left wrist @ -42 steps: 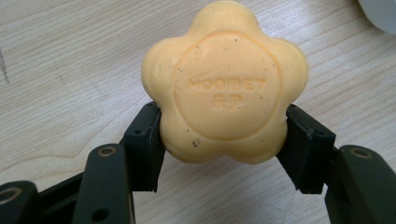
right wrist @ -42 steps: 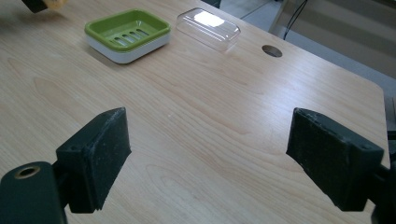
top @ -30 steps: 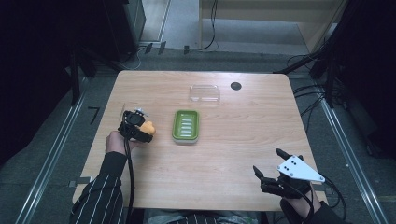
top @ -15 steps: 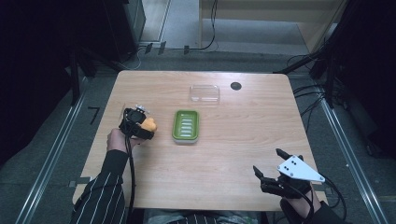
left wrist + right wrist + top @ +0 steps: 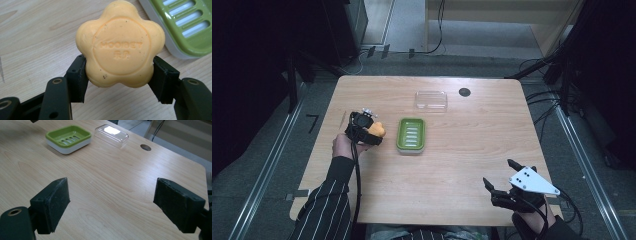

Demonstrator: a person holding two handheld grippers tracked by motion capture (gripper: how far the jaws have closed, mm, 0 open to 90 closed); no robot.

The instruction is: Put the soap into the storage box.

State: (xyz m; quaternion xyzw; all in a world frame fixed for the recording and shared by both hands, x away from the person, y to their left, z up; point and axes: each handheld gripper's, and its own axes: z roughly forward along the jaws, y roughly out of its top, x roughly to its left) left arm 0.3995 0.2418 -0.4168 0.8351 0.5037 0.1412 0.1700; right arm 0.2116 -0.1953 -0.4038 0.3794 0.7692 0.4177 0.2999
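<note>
A flower-shaped orange soap (image 5: 120, 42) is clamped between the jaws of my left gripper (image 5: 118, 78), which is shut on it just above the wood. In the high view the left gripper (image 5: 371, 131) holds the soap (image 5: 377, 130) at the table's left, close beside the green soap dish (image 5: 411, 135). That dish's (image 5: 186, 22) slotted corner lies at the upper right of the left gripper view. My right gripper (image 5: 501, 178) rests near the front right edge, jaws wide open with nothing between them (image 5: 111, 205).
A clear plastic lid (image 5: 431, 99) lies behind the dish toward the far edge, with a dark round hole (image 5: 464, 92) in the tabletop (image 5: 472, 145) to its right. From the right gripper view the dish (image 5: 68, 138) and lid (image 5: 111, 135) sit far ahead.
My left gripper with the soap has shifted slightly toward the green dish. The right gripper has stayed put.
</note>
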